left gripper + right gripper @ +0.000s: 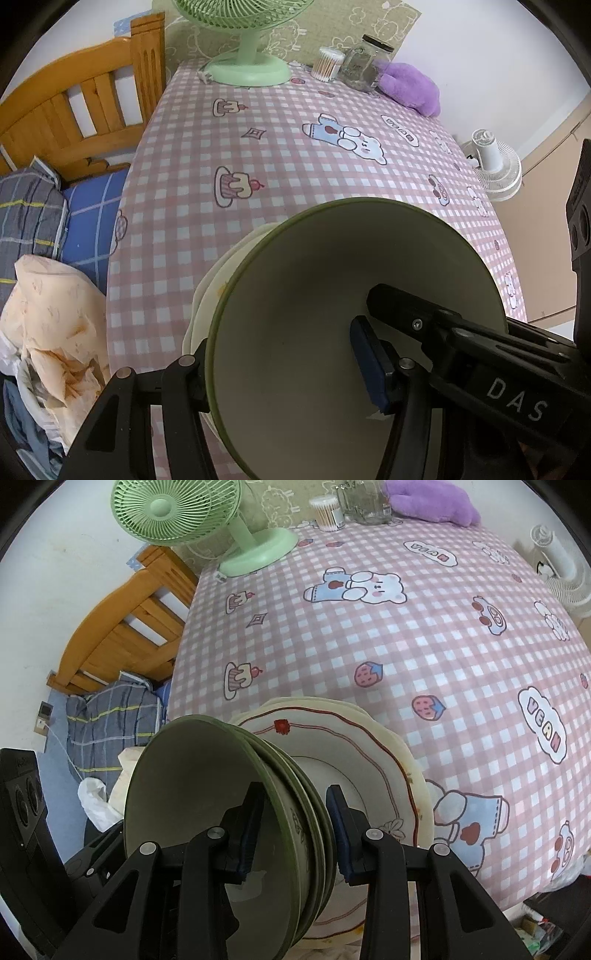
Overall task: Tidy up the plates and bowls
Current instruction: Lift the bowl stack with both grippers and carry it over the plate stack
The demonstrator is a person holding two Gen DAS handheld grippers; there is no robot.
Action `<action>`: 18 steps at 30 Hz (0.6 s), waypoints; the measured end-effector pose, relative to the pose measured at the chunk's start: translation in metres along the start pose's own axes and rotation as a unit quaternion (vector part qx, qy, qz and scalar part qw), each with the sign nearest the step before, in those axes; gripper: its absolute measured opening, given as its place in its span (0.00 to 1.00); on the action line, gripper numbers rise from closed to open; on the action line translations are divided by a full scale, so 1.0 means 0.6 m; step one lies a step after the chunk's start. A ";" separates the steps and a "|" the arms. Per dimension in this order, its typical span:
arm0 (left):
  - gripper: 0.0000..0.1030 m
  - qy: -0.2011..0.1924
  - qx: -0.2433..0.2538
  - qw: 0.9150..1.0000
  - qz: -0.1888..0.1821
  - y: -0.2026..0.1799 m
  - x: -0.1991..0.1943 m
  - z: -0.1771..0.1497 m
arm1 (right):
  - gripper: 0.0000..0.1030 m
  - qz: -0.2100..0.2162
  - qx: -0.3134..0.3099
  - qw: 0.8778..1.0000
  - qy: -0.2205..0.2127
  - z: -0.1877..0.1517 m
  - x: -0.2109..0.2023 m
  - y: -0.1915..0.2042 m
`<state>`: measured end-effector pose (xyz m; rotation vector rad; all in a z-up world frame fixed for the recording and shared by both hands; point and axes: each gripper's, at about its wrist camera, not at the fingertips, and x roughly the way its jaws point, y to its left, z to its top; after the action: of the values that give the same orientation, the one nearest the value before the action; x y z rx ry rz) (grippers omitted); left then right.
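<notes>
A stack of green-rimmed bowls [207, 786] sits nested on a stack of plates [373, 760] near the table's front edge. My right gripper [295, 834] is shut on the rims of the nested bowls, one pad inside, one outside. My left gripper [284, 373] is shut on the rim of the top bowl [332, 288], its blue pad [369, 365] inside. Cream plates [221, 269] show under the bowl at its left.
The table wears a pink checked cloth [280, 147]. A green fan [247, 66], a swab jar [327, 64], a glass jar [364, 64] and a purple plush [410, 85] stand at the far edge. A bed [55, 122] lies left, a white fan [496, 166] right.
</notes>
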<state>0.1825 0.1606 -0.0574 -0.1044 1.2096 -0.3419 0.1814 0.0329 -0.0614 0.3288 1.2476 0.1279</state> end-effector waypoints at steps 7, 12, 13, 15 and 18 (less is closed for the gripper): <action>0.58 0.000 0.004 1.000 0.001 0.004 0.007 0.005 | 0.37 -0.008 -0.001 1.000 -0.002 0.006 0.001 0.001; 0.58 -0.004 0.025 1.000 0.009 -0.007 0.004 0.003 | 0.39 -0.008 -0.001 1.000 -0.004 0.002 0.002 -0.003; 0.58 -0.006 0.031 0.999 0.011 -0.008 0.004 0.002 | 0.40 -0.008 0.000 1.000 -0.005 0.000 0.002 -0.004; 0.61 -0.008 0.037 0.999 0.011 -0.009 0.002 -0.001 | 0.40 -0.009 0.002 1.000 -0.011 -0.004 0.000 -0.004; 0.62 -0.011 0.054 0.998 0.017 -0.013 0.001 -0.003 | 0.40 -0.009 0.011 1.000 -0.016 -0.011 -0.001 -0.004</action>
<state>0.1794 0.1533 -0.0569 0.0061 1.1668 -0.3757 0.1749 0.0314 -0.0636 0.3370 1.2204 0.0943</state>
